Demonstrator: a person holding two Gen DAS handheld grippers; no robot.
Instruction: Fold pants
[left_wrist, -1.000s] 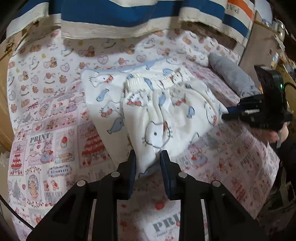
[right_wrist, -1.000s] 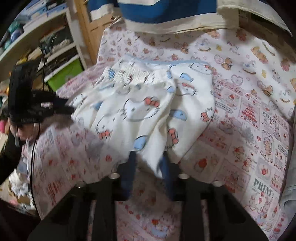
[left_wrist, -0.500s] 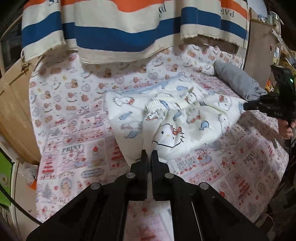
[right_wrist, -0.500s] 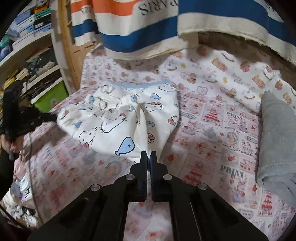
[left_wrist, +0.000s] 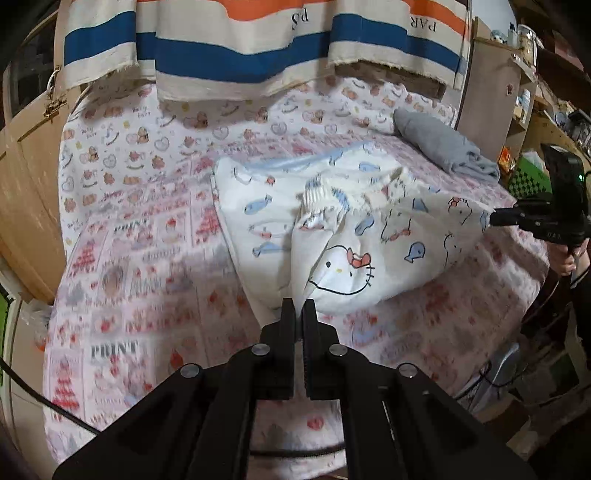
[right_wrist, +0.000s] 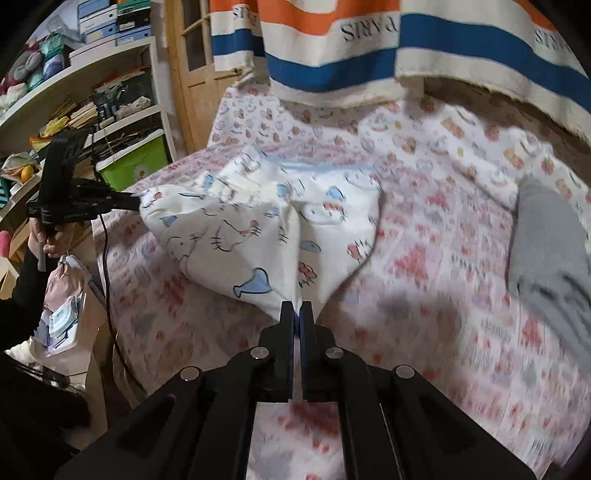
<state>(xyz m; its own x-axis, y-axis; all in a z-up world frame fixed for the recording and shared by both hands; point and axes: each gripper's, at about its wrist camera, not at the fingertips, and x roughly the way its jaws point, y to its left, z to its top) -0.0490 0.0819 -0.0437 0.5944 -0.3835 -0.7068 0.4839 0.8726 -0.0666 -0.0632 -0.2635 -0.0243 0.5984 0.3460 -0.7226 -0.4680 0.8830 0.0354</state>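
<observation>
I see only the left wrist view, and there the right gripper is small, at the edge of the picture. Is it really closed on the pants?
Observer: Yes. In the right wrist view the right gripper is shut on a pointed corner of the pants.
Operator: How does the left gripper look from that side?
Observer: The left gripper pinches another corner of the pants, at the far left of the garment.
Operator: Is anything close to that gripper?
Observer: A black cable hangs down from it, along the side of the bed.
</observation>
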